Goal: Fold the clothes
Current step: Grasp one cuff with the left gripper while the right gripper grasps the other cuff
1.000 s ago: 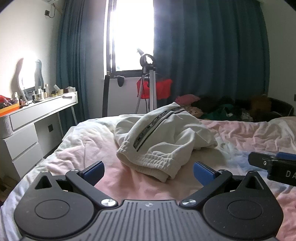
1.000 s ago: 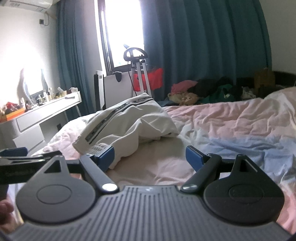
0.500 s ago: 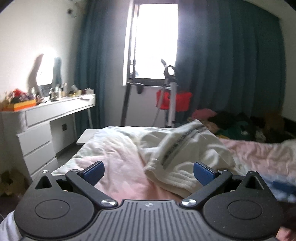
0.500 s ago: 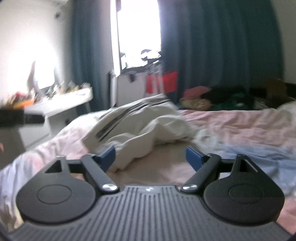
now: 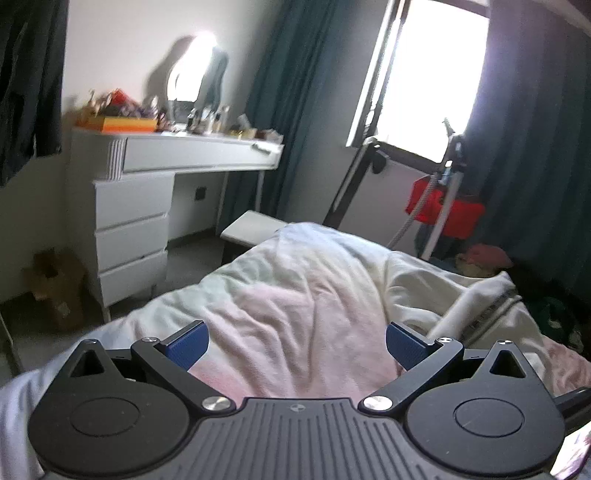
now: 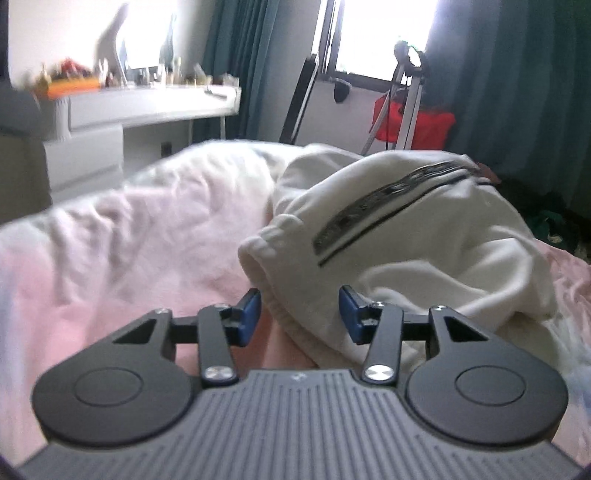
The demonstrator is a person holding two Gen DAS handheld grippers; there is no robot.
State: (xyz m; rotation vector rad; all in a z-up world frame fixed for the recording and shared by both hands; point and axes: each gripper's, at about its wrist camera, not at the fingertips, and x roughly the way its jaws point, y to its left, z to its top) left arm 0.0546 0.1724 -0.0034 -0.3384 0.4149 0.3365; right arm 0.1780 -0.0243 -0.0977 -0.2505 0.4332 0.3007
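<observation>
Narrowing right hand-held gripper (image 6: 299,310) around garment (image 6: 406,236)

White dresser (image 5: 129,221), red bag (image 6: 413,123).

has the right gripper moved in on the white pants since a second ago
Yes. The right gripper has closed in on the white pants: their ribbed cuff now sits between narrowed jaws, nearer than before against the window.

Right gripper (image 6: 299,314) now narrower, around white garment (image 6: 406,229) hem; left gripper (image 5: 295,343) swung leftward.
</observation>
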